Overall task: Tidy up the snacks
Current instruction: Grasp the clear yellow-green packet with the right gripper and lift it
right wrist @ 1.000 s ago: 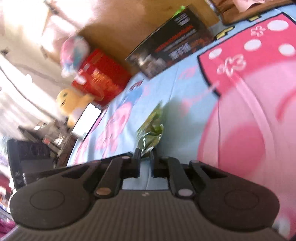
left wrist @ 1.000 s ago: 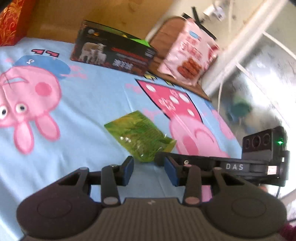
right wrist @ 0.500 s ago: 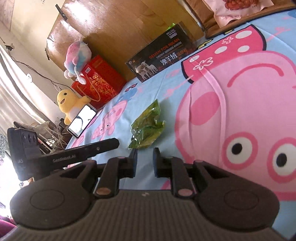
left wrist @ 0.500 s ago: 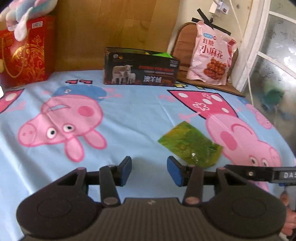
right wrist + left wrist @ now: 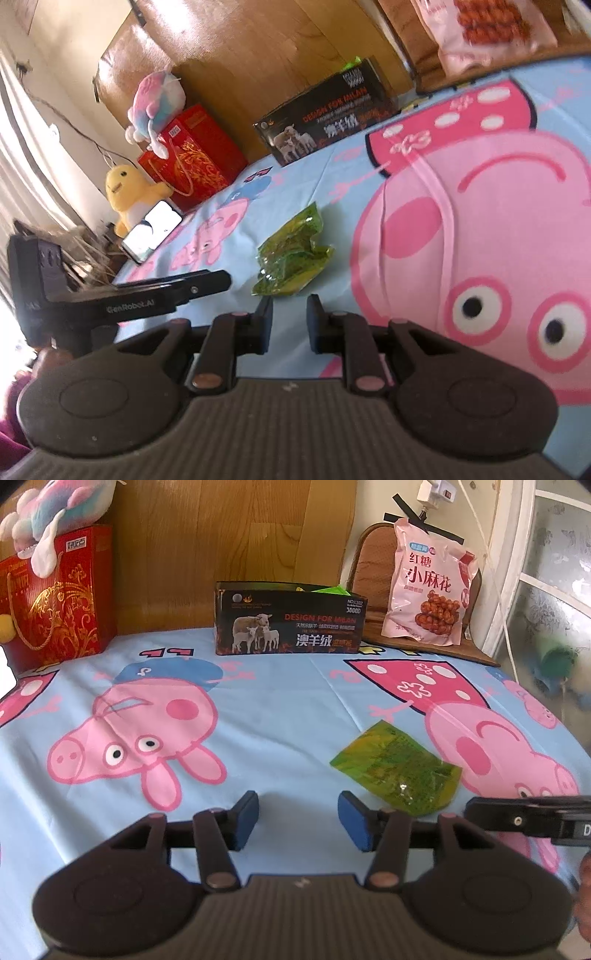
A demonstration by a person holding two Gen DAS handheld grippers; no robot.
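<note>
One green snack packet (image 5: 397, 771) lies flat on the cartoon-pig sheet (image 5: 288, 709), right of centre. Left gripper (image 5: 298, 821) and right gripper (image 5: 290, 321) both gape empty near it; black sheep-print box (image 5: 290, 624) stands upper centre.

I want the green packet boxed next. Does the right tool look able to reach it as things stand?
Probably yes: the green packet lies flat just ahead of the open right tool, with only bare sheet between them.

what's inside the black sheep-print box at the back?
In the black sheep-print cardboard box, only a bright green packet corner pokes above the open top. The box's front wall hides everything below the rim, so the contents can't be counted.
</note>
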